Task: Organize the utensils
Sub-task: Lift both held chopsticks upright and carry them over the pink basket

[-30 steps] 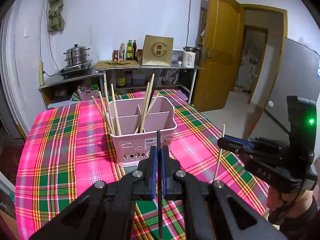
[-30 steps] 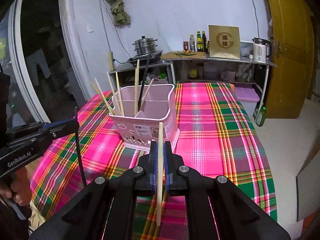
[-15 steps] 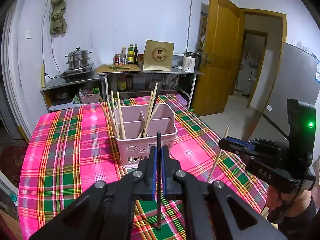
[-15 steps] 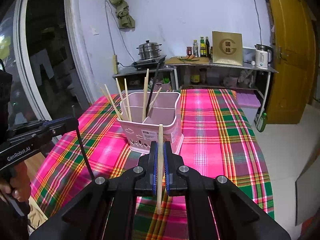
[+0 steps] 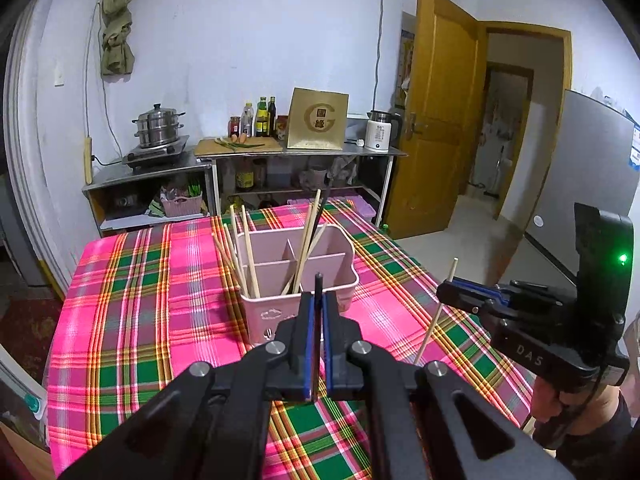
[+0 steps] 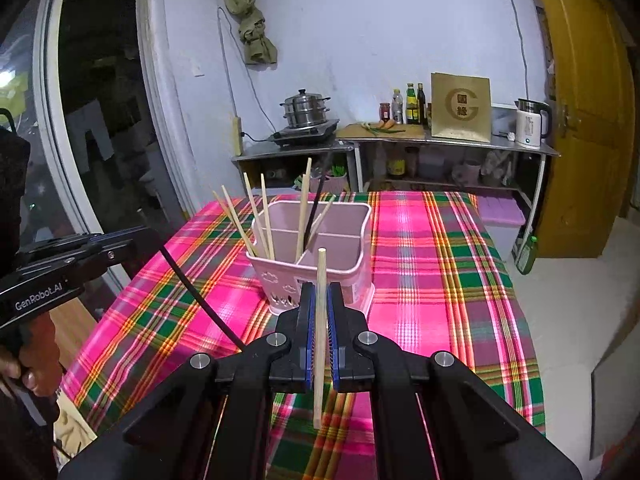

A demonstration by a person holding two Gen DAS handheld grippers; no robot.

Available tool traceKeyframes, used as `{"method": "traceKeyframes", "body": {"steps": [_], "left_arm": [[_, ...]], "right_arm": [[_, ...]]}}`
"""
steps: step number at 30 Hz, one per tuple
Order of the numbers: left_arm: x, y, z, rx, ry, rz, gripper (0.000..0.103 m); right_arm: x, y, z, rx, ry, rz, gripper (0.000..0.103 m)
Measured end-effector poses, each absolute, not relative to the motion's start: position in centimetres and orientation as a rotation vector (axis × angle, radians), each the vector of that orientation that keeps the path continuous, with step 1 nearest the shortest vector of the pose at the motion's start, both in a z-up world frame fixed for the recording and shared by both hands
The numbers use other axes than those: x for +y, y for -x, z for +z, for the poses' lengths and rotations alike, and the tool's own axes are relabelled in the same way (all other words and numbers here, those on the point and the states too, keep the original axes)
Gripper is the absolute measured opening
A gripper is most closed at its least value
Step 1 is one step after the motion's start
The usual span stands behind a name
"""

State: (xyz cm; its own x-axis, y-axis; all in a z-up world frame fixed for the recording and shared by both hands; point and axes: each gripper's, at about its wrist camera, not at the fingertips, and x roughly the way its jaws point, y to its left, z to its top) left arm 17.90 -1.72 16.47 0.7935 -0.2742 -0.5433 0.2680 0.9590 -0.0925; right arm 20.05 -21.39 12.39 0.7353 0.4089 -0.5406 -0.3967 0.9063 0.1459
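Observation:
A pink divided caddy [image 5: 276, 312] [image 6: 276, 280] stands mid-table on the plaid cloth, holding several wooden chopsticks [image 5: 248, 256] and one black chopstick [image 5: 322, 216]. My left gripper [image 5: 318, 312] is shut on a black chopstick [image 5: 318, 288] held upright, just short of the caddy's near wall. My right gripper [image 6: 320, 300] is shut on a wooden chopstick [image 6: 320, 276], also upright, in front of the caddy. Each wrist view shows the other tool: the right gripper [image 5: 452, 292] with its wooden stick at the table's right edge, the left gripper [image 6: 132, 244] with its black stick at the left.
The plaid tablecloth [image 5: 140, 300] covers the table. Behind it a steel counter carries a steamer pot [image 5: 158, 128], bottles [image 5: 262, 118], a gold box [image 5: 318, 124] and a kettle [image 5: 380, 136]. A yellow door [image 5: 436, 108] stands open at the right. A person's hand [image 6: 28, 360] grips the left tool.
The left gripper has lifted slightly with its black chopstick, so the caddy looks lower and farther. The right gripper has barely moved. Both grips are unchanged.

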Motion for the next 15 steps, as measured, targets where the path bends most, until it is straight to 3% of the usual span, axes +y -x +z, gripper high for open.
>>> {"method": "traceKeyframes", "body": {"steps": [15], "left_arm": [[-0.8,-21.0,21.2,0.563,0.000,-0.274,0.004]], "right_arm": [[-19.4,-22.5,15.9,0.544,-0.025,0.483,0.006]]}}
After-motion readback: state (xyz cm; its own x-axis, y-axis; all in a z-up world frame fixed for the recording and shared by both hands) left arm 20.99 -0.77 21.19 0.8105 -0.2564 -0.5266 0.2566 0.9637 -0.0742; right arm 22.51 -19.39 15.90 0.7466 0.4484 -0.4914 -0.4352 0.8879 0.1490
